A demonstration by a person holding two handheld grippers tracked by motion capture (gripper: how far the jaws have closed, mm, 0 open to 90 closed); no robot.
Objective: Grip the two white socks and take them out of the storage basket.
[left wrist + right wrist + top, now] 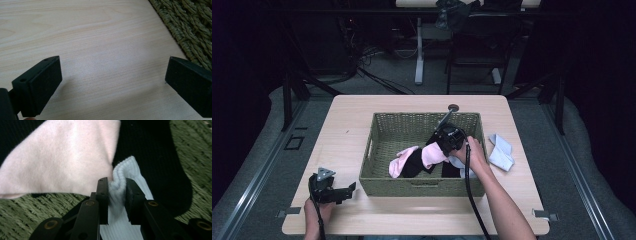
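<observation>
The right gripper [117, 192], jaws pinched on one white ribbed sock [121, 195], sits inside the single olive woven basket [377, 150] among two pink socks [404, 161] and black ones, while the left gripper [112, 82] gapes empty on the wooden table [347, 125].

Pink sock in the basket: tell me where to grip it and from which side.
Grip the pink sock at its free left end, from above. That end lies on top of the black sock, clear of the basket wall and of the right gripper, whose fingers pinch a white sock.
</observation>
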